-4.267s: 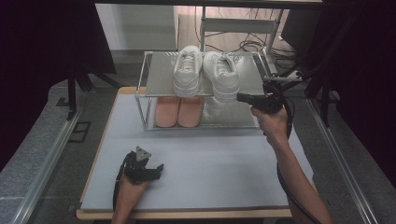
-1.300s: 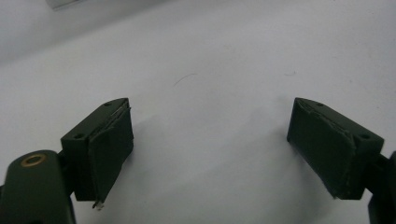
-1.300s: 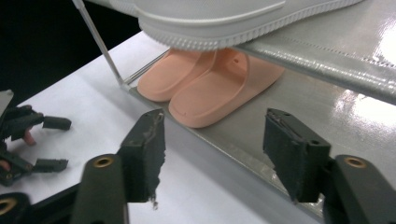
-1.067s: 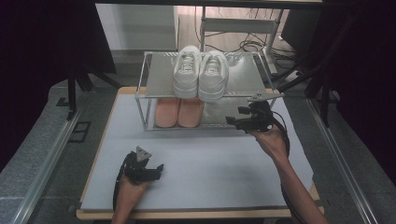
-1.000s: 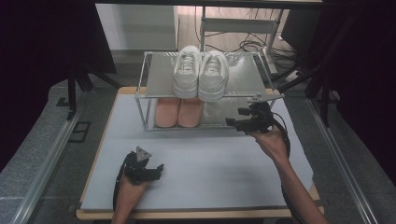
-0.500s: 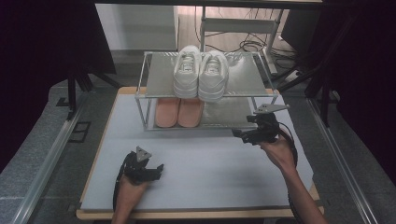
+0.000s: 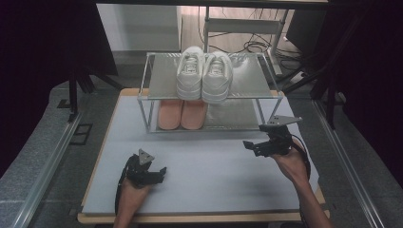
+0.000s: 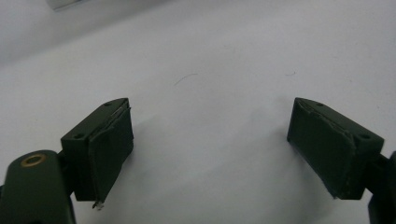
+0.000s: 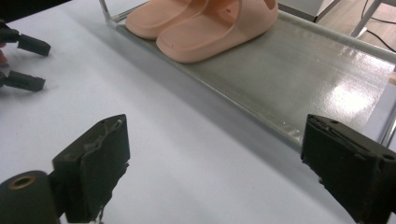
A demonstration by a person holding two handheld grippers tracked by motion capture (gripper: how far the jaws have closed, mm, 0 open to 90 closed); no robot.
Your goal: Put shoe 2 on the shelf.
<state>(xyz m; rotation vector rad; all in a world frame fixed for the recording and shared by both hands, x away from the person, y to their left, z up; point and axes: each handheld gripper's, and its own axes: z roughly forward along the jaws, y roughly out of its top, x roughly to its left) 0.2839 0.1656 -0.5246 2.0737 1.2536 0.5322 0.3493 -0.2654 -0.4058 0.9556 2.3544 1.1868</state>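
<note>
A pair of white sneakers (image 7: 204, 73) stands side by side on the top shelf of a metal rack (image 7: 256, 78). Below them a pair of pink slides (image 7: 183, 114) rests on the lower shelf, and the slides (image 9: 205, 23) also lie ahead of my right gripper. My right gripper (image 7: 249, 146) hovers over the table in front of the rack's right end. Its jaws have just been opening, and the right gripper (image 9: 215, 158) stands open with nothing between them. My left gripper (image 7: 159, 173) rests low on the mat at the near left. That left gripper (image 8: 210, 140) is open and empty.
The rack stands at the back of a pale grey mat (image 7: 214, 180) on a wooden table. The right half of the lower shelf (image 9: 317, 70) is bare metal. Dark curtains flank both sides, and cables lie on the floor behind.
The right sneaker sits closer to the left one than in the earliest frame. My right gripper has come down and toward the near right, away from the rack. The left gripper has stayed put.
</note>
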